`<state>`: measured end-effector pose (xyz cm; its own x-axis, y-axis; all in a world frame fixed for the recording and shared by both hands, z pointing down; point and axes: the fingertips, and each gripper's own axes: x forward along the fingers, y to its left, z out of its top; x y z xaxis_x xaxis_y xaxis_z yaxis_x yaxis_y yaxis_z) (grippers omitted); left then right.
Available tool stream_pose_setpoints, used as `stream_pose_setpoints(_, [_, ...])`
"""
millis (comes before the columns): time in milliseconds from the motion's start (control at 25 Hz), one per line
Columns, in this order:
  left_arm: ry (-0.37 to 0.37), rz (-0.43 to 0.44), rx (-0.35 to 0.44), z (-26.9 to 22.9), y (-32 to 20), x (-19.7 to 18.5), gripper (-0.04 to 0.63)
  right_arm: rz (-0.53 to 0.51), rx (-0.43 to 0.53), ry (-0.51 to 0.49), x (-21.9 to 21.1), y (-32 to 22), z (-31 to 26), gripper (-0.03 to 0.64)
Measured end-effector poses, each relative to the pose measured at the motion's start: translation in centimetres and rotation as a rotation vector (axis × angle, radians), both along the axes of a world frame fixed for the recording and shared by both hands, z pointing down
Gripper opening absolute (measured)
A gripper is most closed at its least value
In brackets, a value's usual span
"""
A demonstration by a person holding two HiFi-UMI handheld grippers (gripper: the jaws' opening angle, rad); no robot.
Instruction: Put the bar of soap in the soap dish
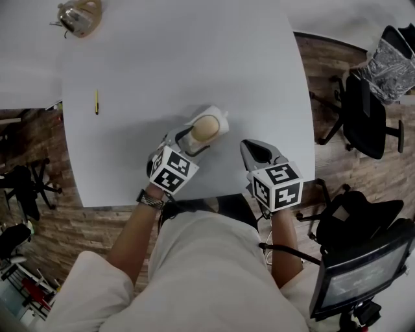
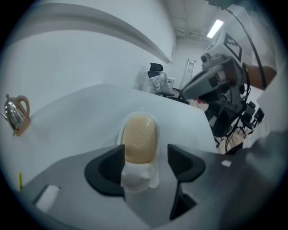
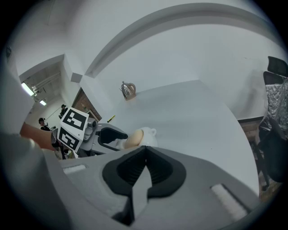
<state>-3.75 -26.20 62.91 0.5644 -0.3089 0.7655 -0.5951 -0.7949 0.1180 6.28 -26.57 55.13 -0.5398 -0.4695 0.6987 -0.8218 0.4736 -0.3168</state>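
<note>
The right hand-held gripper (image 3: 145, 150) hovers over the near edge of the pale grey, rounded surface (image 1: 194, 58), its two dark jaws pressed together with nothing between them. Just to its left, the left hand-held gripper (image 2: 146, 152) has its jaws moderately apart, one on each side of the near end of the white ceramic soap dish (image 2: 135, 179). The left jaw lies against the dish's edge, and a gap shows between the dish and the right jaw, so the dish is not clamped.

The oval, tan bar of soap (image 2: 140, 138) lies lengthwise in the soap dish, which rests on the surface just ahead of the left hand-held gripper. The two grippers are near each other but apart.

Farther along the surface, a thin yellow pencil (image 1: 96, 102) lies near the left edge. At the far left corner stands a shiny metal kettle with a tan handle (image 1: 78, 16). A black office chair (image 1: 363, 113) stands on the wooden floor off to the right.
</note>
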Motion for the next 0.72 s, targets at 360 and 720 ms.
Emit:
stream_pose_setpoints(360, [-0.010,-0.053,0.060,-0.8,0.7,0.1,0.293,-0.007,0.019,0.003,0.9,0.5,-0.5,0.003])
stream_pose_setpoints(720, [-0.015,-0.091,0.059,-1.2,0.8,-0.5,0.273,-0.007,0.036,0.000,1.0,0.7,-1.0,0.003])
